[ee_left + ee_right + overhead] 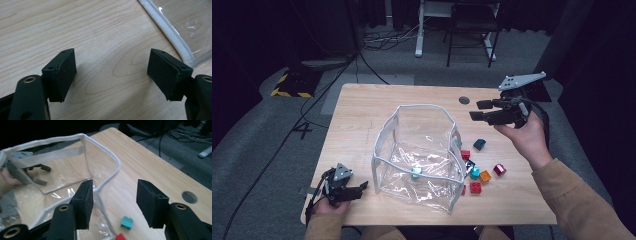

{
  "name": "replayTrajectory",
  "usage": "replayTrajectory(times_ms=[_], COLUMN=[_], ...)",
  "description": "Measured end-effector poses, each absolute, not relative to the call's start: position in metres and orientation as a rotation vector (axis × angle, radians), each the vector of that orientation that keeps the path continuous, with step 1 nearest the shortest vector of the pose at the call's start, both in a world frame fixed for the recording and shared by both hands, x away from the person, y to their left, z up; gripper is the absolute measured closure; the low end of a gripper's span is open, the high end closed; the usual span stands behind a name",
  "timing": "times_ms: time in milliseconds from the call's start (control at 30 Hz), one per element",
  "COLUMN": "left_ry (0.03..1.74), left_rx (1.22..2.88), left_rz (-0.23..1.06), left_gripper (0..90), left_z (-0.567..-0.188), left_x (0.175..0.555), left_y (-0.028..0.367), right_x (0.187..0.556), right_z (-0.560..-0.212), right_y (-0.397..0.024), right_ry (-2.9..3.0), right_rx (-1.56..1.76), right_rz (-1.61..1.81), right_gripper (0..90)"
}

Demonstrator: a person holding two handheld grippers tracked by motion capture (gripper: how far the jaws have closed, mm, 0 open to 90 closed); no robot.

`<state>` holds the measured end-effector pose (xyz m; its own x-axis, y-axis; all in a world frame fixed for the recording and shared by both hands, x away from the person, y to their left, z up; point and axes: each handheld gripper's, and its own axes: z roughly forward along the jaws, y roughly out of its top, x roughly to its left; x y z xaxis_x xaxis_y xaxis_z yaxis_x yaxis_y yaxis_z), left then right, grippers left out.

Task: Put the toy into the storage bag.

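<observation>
Red block (120, 237) cut off by the right gripper view's bottom edge. In the high view, red block (463, 189) half hidden behind clear pouch (419, 155) wall; dark block (470, 165) too small to tell its colour. Pouch cropped at the left gripper view's top right corner.

Clear plastic pouch with white zip edging (419, 155) is standing mid-table, one small block (416, 173) lying inside. Loose small plastic blocks (479, 172) are lying just right of it. Round cable hole (464, 100) is sitting behind, near the wooden table's (362, 107) far edge.
</observation>
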<state>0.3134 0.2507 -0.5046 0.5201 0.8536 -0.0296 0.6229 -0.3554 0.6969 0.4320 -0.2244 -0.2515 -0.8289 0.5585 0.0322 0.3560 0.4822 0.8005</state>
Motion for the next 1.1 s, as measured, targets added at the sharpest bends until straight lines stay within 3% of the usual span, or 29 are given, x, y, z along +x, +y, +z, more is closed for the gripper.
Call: replayTrajectory(times_ms=[567,1100], left_ry=[1.195,1.196], left_rx=[2.104,2.104], left_rz=[0.451,0.452], left_gripper=[23.5,23.4], left_z=[-0.505,-0.505], left_x=[0.314,0.314], left_y=[0.251,0.251], right_x=[0.457,0.481], right_z=[-0.304,-0.378], right_y=[-0.276,-0.285], right_ry=[2.433,2.471], right_rx=[1.005,1.093], right_rz=[1.109,0.979], right_gripper=[46.3,44.6])
